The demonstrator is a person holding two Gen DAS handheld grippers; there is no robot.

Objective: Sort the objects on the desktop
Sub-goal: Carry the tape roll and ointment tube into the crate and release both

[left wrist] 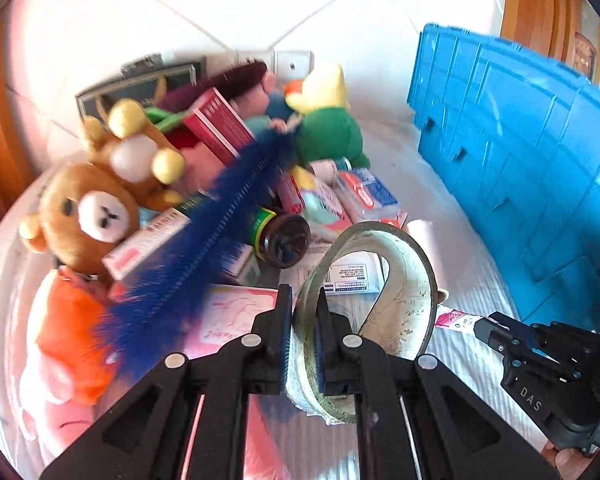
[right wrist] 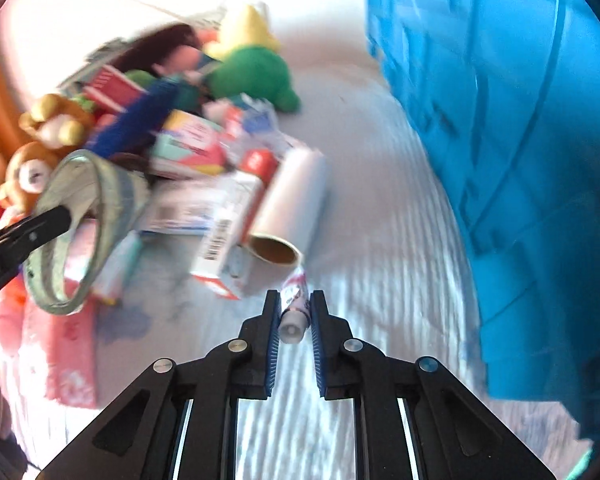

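Note:
My left gripper [left wrist: 303, 304] is shut on the wall of a worn roll of clear tape [left wrist: 404, 280], which hangs lifted above the pile; the same tape roll [right wrist: 84, 200] and the left gripper's fingers [right wrist: 40, 228] show at the left of the right wrist view. My right gripper [right wrist: 295, 300] is shut on the capped end of a small white tube with pink print [right wrist: 294, 304]. In the left wrist view that tube [left wrist: 458, 320] sticks out of the right gripper [left wrist: 480, 326] at the lower right, just above the white striped cloth.
A heap of plush toys, boxes and a brown bottle [left wrist: 284, 236] fills the left and middle, with a blue feather [left wrist: 220, 216] across it. A brown bear [left wrist: 88, 212] lies left. A cardboard-core roll [right wrist: 292, 200] lies ahead. A blue crate [left wrist: 520, 152] stands right.

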